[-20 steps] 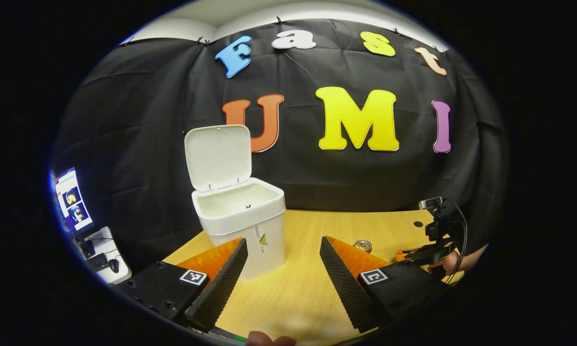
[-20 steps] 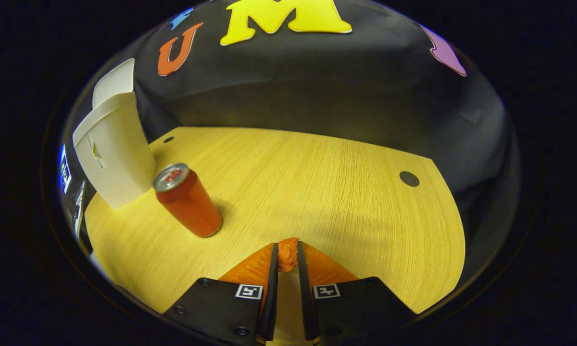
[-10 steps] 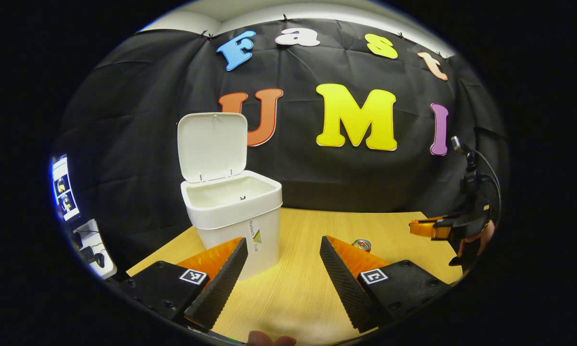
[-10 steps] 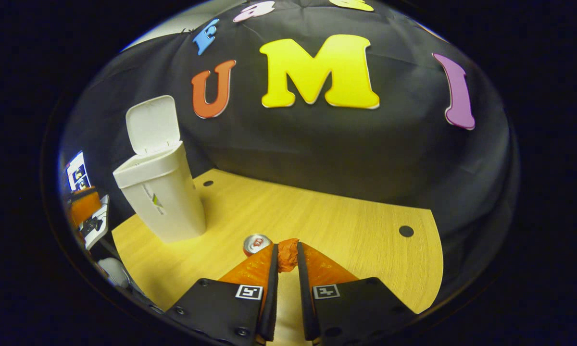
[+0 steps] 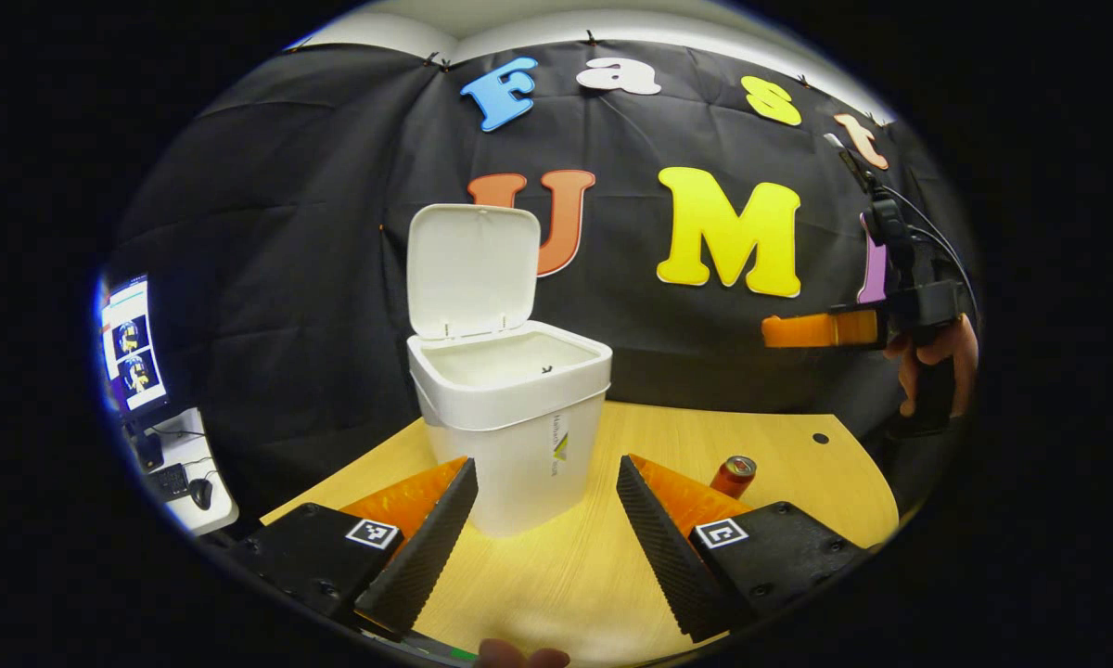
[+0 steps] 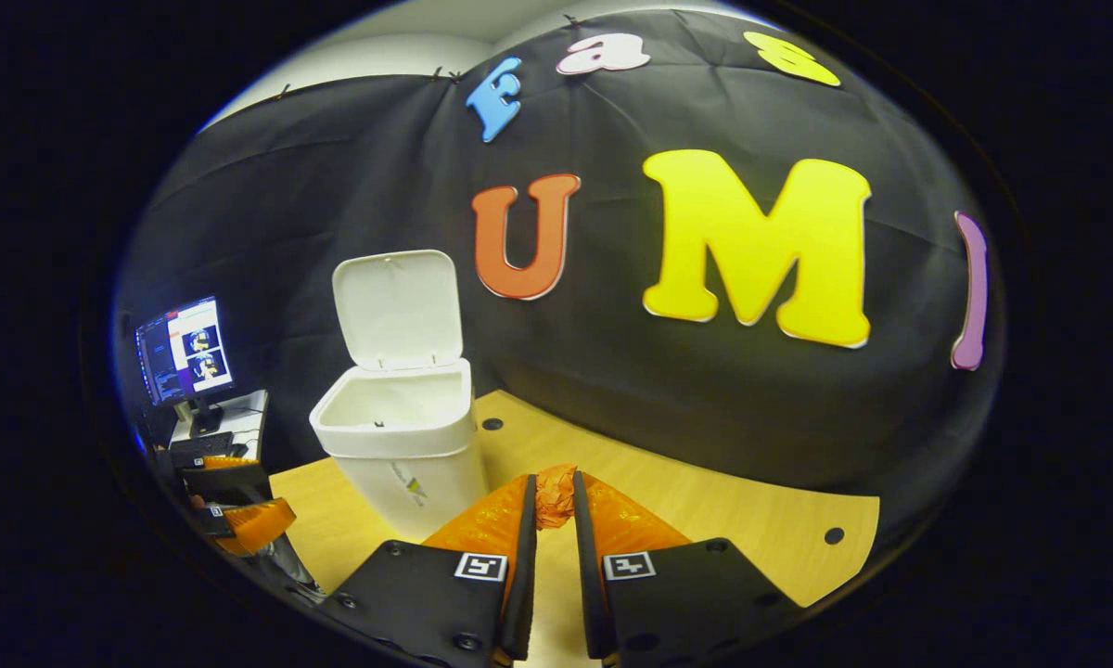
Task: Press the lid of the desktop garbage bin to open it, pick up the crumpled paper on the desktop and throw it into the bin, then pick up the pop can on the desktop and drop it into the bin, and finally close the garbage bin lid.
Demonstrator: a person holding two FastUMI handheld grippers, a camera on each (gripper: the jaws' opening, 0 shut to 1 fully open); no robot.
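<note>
Lid (image 5: 470, 269) stands upright behind the open bin (image 5: 510, 422), so step one reads as done.

Paper (image 6: 555, 494): a crumpled wad is clamped at the tips of my right gripper (image 6: 554, 501), its jaws drawn close on it. In the left gripper view that gripper (image 5: 821, 329) hangs high at the far right, held by a hand (image 5: 932, 357), level with the bin's top and well right of the opening. I judge the paper lifted but not yet dropped: it needs carrying left over the rim before release.

Can (image 5: 733, 476) is upright on the desk (image 5: 798, 464), right of the bin, untouched. That step and the lid closing are both left.

Left gripper (image 5: 547, 520) hovers low and near, jaws wide apart, empty, facing the bin's front.

Bin interior looks bare from here; I cannot see the bottom.
</note>
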